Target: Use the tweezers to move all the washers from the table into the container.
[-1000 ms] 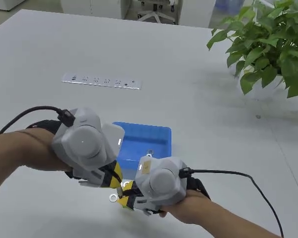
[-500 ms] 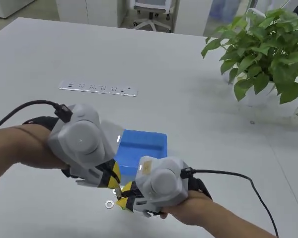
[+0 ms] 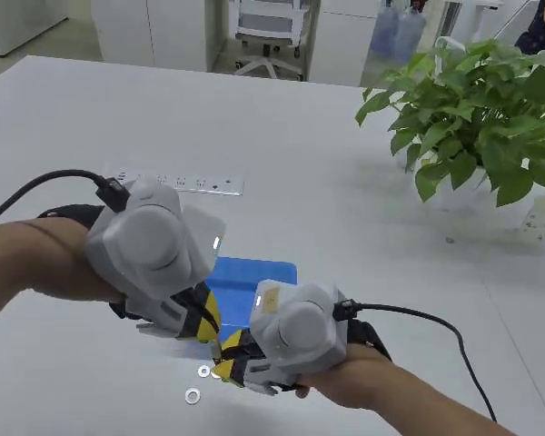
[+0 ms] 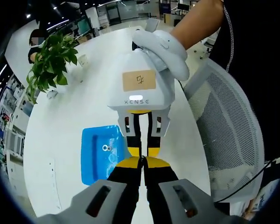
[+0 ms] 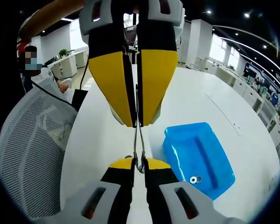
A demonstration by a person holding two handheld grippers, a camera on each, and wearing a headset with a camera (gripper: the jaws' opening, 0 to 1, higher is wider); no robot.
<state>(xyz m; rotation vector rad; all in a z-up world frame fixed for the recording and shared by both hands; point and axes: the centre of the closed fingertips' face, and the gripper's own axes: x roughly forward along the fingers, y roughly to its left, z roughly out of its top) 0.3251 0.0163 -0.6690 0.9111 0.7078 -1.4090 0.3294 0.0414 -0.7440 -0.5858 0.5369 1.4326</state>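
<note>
Two washers [image 3: 193, 396] lay on the table [image 3: 345, 182] at lower left of the head view, and a third washer [image 5: 194, 179] sat in the blue container [image 5: 205, 140]. I judged this the pick-up step: the tweezers [image 5: 139, 135] next needed lowering onto a washer. The left gripper [image 4: 143, 164] and right gripper [image 5: 139, 165] faced tip to tip, both clamped on the tweezers.

Thin bare-metal tweezers [image 5: 138, 140] - two slim arms pressed nearly together, held above the table [image 3: 363, 209]. One end is pinched in the left tongs [image 5: 137, 122], the other in the right tongs [image 5: 139, 164]. The container [image 3: 265, 274] is a shallow blue rectangular tray, open top, flat on the table, partly hidden. At least one washer [image 5: 194, 179] lies flat inside it. Two loose washers - small silver rings - lie flat on the table on the container's near side, one [image 3: 204, 371] and another [image 3: 193, 396], close together but not touching.
</note>
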